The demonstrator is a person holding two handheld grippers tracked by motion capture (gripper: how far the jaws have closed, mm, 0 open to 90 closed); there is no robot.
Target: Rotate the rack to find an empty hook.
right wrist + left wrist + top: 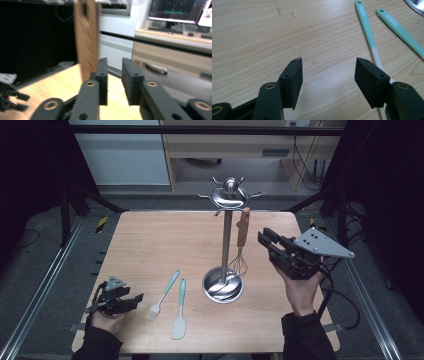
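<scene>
A steel utensil stand rises from its round base in the middle of the wooden table. A whisk hangs from one of its top hooks by a wooden handle, wire head down. My right gripper is in the air just right of that handle. In the right gripper view its jaws stand a little apart with nothing between them, and the blurred handle lies beyond the left jaw. My left gripper rests open near the front left corner, empty.
A pastry brush and a spatula, both with mint handles, lie side by side between the left gripper and the stand's base. The brush handle runs close past the left gripper's right jaw. A desk with monitors stands beyond the table.
</scene>
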